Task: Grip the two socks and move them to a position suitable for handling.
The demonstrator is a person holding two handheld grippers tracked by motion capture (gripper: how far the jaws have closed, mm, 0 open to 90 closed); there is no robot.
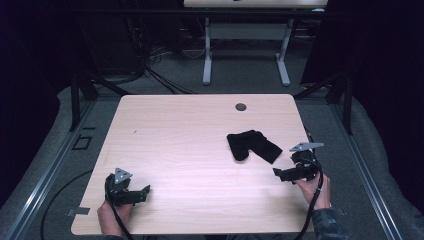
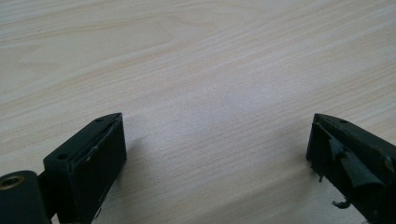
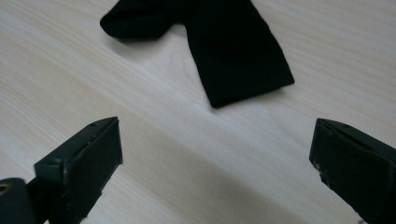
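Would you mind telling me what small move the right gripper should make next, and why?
Probably ease the right gripper forward to the near end of the black sock. Its jaws stand wide open and empty, the sock lies flat on the table just ahead, and the left gripper sits far off.

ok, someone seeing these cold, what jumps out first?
The black sock, bent and lying flat on the right half of the pale wood table, the one dark item against it. Next, the right hand-held gripper just short of the sock with its jaws wide open, and the left hand-held gripper, also open, over bare wood near the front-left corner.
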